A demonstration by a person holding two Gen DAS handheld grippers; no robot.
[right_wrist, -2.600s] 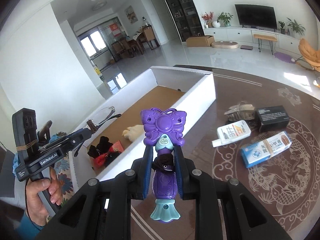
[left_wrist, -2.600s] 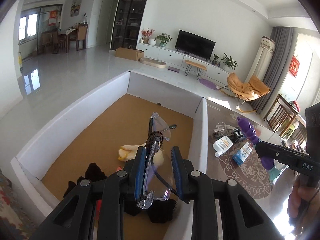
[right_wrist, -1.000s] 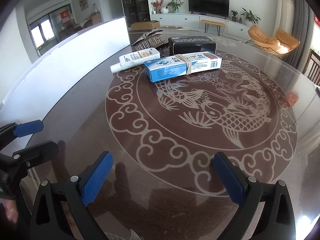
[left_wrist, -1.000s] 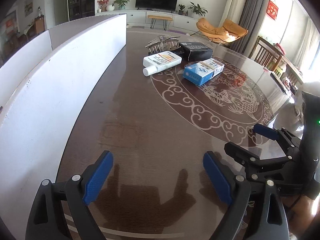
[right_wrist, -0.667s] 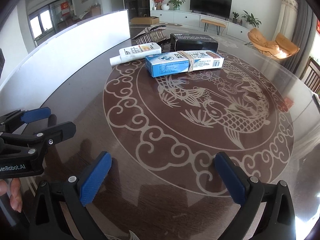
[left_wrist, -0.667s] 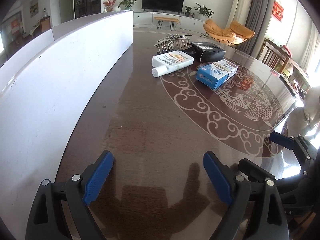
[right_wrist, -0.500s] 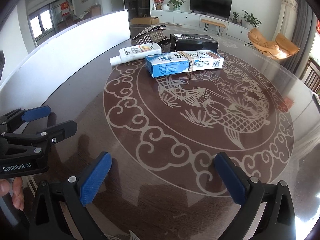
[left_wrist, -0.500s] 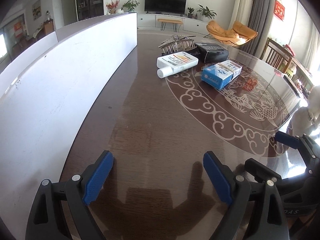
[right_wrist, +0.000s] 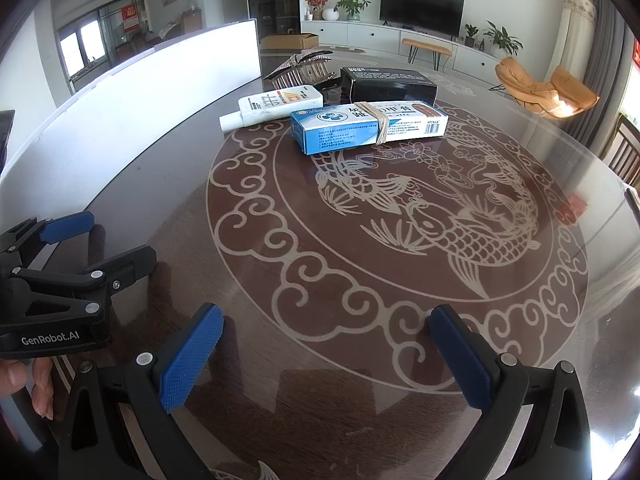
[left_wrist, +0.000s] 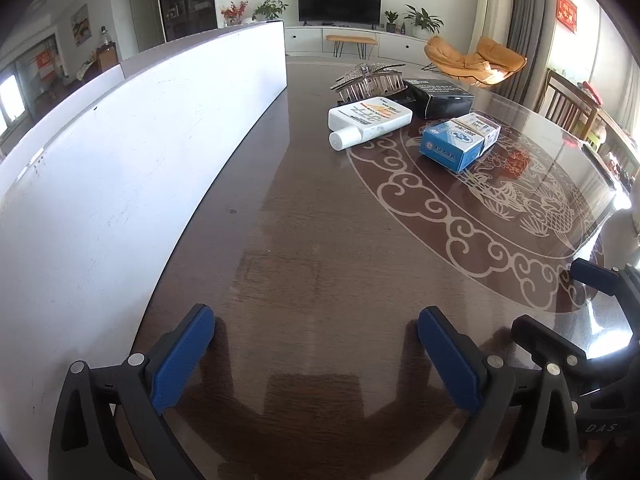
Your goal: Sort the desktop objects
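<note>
Table (right_wrist: 280,280) w/ boxes (right_wrist: 368,128), tube (right_wrist: 276,106)

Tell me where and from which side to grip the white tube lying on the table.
Grip the white tube across its flat body, midway along, coming from above with the jaws spanning its narrow width. It lies flat, cap toward the white box wall, its far side close to the hair claw and black box, so a low approach from behind looks crowded. The left gripper, open and empty, seems nearer.

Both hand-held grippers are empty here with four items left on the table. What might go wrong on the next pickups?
The white bottle, hair clip, black box and blue box sit bunched together, so closing on one may shove a neighbour. The blue box's rubber band could snag a finger. The glossy table may let items slide.
</note>
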